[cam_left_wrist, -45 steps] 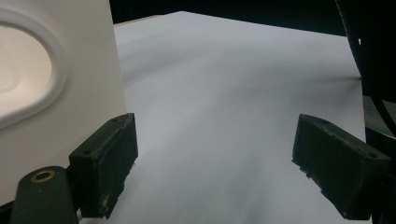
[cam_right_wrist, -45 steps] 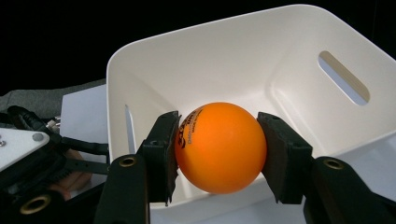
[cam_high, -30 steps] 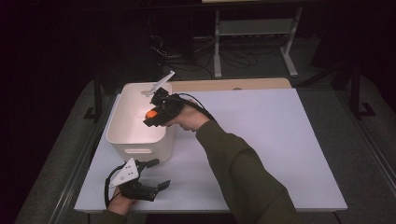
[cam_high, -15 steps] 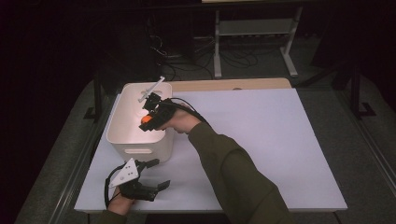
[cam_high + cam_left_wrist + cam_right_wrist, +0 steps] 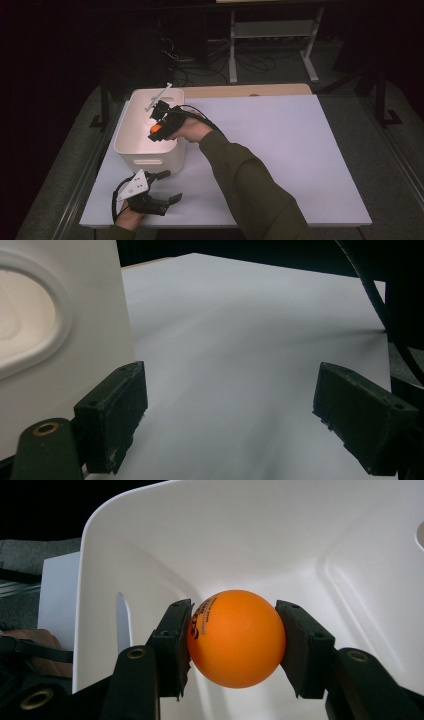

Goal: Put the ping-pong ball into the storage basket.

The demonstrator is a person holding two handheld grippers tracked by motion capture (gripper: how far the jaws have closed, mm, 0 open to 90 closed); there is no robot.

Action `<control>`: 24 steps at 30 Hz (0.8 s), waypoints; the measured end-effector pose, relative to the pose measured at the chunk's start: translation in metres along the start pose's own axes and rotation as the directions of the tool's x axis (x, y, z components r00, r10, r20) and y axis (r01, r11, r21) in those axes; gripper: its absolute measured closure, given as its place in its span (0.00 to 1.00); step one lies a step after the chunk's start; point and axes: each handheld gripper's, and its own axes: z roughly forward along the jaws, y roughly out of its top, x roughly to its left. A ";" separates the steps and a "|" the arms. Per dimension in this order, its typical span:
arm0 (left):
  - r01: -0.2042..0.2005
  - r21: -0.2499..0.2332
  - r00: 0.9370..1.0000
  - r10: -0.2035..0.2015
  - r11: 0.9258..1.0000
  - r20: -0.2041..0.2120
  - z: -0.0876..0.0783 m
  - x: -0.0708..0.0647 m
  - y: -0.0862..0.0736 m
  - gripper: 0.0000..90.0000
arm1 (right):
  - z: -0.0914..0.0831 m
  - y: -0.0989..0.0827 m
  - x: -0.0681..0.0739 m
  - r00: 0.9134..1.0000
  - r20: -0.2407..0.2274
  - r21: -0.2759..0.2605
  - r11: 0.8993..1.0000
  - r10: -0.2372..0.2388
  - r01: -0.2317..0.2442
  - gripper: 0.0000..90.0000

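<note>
My left gripper (image 5: pixel 165 187) rests on table (image 5: pixel 300 150) beside white bin (image 5: pixel 131 127), jaws apart, empty. My right gripper (image 5: pixel 232 645) hangs over bin's hollow, jaws clamped on orange ping-pong ball (image 5: pixel 235 637), likely for dropping inside.

One orange ball (image 5: pixel 235 639), inside the bin. One white bin (image 5: pixel 131 145). Two grippers: one (image 5: pixel 156 134) over the bin, one (image 5: pixel 167 186) just in front of it.

Bare worktop (image 5: pixel 280 150) right of the white bin (image 5: pixel 150 159); bin walls blocked any sideways pass inside.
</note>
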 end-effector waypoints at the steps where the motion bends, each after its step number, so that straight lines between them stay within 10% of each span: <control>1: 0.000 0.000 1.000 0.000 1.000 0.000 0.000 0.000 0.000 0.16 | 0.000 0.000 0.000 1.000 0.000 0.000 1.000 0.001 -0.001 0.54; 24: 0.005 0.004 1.000 -0.005 1.000 0.003 0.000 0.001 0.000 0.16 | -0.022 -0.003 -0.003 0.999 0.033 -0.048 0.998 0.039 -0.037 0.32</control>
